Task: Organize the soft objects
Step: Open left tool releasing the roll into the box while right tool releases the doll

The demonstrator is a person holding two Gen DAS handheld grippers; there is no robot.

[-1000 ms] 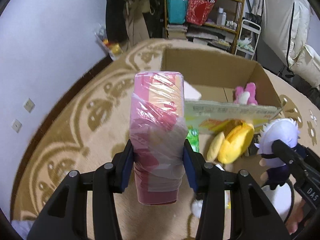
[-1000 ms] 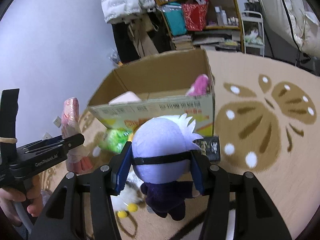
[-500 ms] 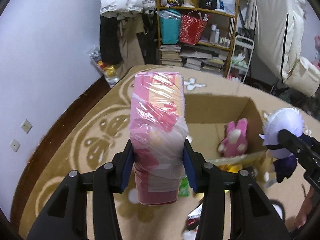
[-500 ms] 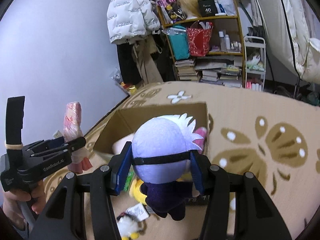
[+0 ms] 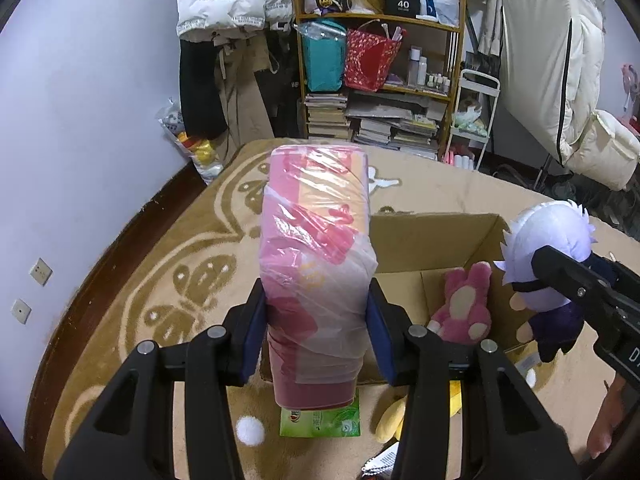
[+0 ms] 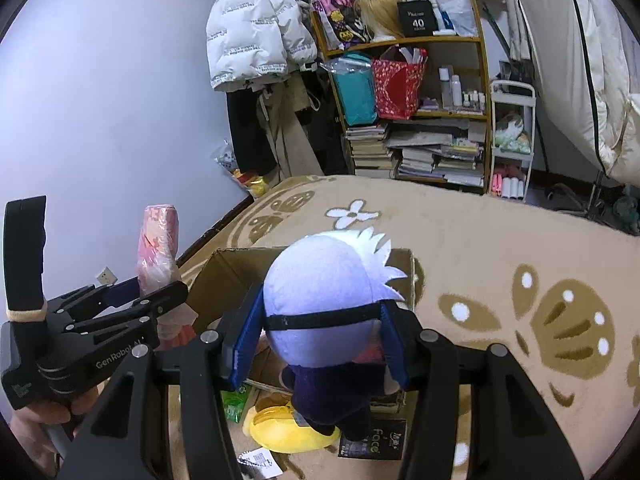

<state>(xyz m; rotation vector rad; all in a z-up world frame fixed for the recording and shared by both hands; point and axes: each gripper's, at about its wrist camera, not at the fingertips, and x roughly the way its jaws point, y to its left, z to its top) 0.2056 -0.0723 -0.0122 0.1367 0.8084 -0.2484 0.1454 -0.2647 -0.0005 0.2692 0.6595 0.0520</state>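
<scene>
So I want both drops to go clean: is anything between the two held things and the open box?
Nothing visible. The box is open-topped; only a pink bunny lies inside, right of the pink pack and near the doll.

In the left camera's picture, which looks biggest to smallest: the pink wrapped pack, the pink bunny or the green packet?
1. Pink wrapped pack, though it is nearest the lens.
2. Pink bunny.
3. Green packet, partly hidden by the pack, so unsure.

lived-in home bedroom, patterned carpet [image 6: 480,240], crammed bookshelf [image 6: 412,120], hanging puffer jackets [image 6: 256,24]
</scene>
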